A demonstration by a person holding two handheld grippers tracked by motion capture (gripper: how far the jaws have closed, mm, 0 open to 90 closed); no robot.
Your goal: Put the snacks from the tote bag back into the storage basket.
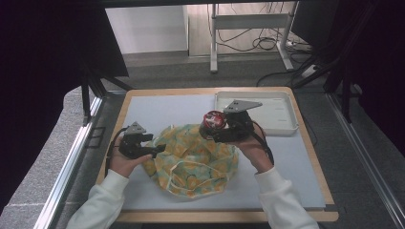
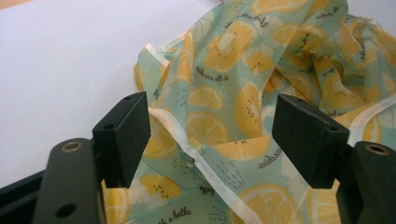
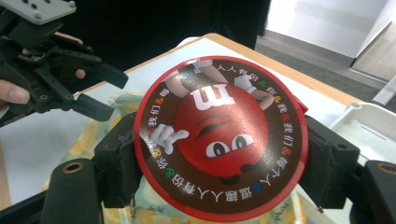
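Cloth printed with lemon slices (image 1: 196,160) lies crumpled at the middle of the grey mat (image 1: 157,112) in the high view, one piece only, with a pale drawstring looping across its near side. One white tray (image 1: 279,107) sits at about two o'clock from the cloth, and its inside looks bare. Two grippers are in this view: the left gripper (image 1: 160,149) at nine o'clock of the cloth with its tips at the fabric's edge, and the right gripper (image 1: 213,129) at one o'clock, raised over the cloth and carrying one round red-lidded tin (image 1: 213,120). In the left gripper view, the two black jaws stand wide apart, with nothing between them but the lemon cloth (image 2: 243,84) lying below; a white hem runs diagonally between them, and neither pad (image 2: 123,135) clearly presses on the fabric. In the right gripper view, the jaws are closed against opposite sides of the tin (image 3: 219,137), whose red and brown lid with a cartoon face turns toward the camera. The other gripper (image 3: 100,88) appears at ten o'clock, held by a hand (image 3: 14,95), its jaws parted, and a corner of the white tray (image 3: 369,128) shows at three o'clock.
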